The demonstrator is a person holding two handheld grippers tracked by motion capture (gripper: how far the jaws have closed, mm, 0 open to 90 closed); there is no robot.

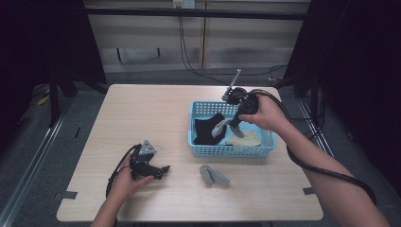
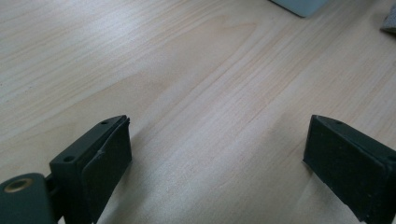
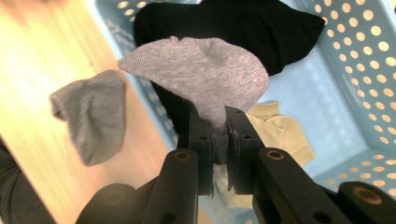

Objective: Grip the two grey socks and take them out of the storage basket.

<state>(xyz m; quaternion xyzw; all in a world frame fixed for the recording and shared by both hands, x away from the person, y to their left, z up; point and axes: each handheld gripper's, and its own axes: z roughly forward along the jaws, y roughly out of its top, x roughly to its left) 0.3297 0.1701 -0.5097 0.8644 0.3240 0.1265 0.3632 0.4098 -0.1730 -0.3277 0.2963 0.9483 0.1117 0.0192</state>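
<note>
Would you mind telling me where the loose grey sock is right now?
In the high view the loose grey sock lies flat on the table, just outside the blue basket, nearer the person.

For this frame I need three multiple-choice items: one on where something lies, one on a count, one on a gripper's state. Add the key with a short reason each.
1. Where does the loose grey sock lie?
A. in the basket
B. on the table in front of the basket
C. under the left gripper

2. How many socks lie in the blue basket, apart from the one being held?
A. two
B. none
C. four

3. What is the state of the right gripper?
A. open over bare table
B. shut on nothing
C. shut on a grey sock

Key: 1 B, it rests on the wood, nearer the person than the basket. 2 A, a black sock and a pale yellow sock lie inside. 3 C, its jaws pinch the held grey sock above the basket.
</note>
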